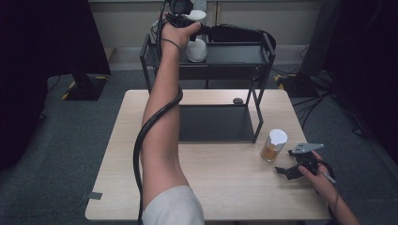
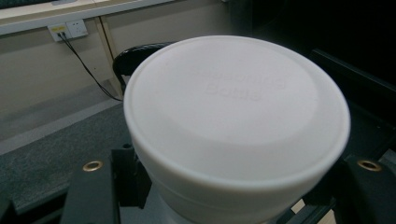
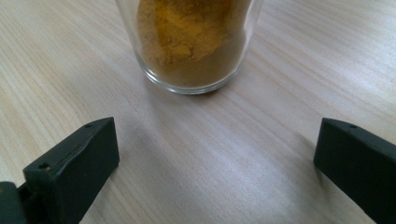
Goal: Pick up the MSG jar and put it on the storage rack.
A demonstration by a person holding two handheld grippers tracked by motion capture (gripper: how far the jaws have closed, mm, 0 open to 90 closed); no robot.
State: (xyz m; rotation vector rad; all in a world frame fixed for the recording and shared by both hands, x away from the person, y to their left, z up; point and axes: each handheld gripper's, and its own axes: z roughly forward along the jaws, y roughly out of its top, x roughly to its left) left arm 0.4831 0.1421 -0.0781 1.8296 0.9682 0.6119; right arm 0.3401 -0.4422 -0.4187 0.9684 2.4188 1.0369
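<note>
A white jar (image 1: pixel 197 48) with a broad white lid (image 2: pixel 236 112) stands on the top shelf of a black rack (image 1: pixel 237 55). My left gripper (image 1: pixel 197 31) reaches up to it and is shut on the jar just below the lid, one black jaw on each side. On the wooden table (image 1: pixel 220 187) at the right stands a glass jar of orange-brown powder (image 1: pixel 274 146) with a white lid. My right gripper (image 1: pixel 287 170) rests just in front of it, open, and the jar's base (image 3: pixel 191 46) lies a little beyond its fingertips (image 3: pixel 77 161).
The rack's lower shelf (image 1: pixel 213 123) sits on the table's far half, with a small dark object (image 1: pixel 238 100) behind it. Grey carpet surrounds the table. A wall socket (image 2: pixel 70 30) and cables show behind the rack.
</note>
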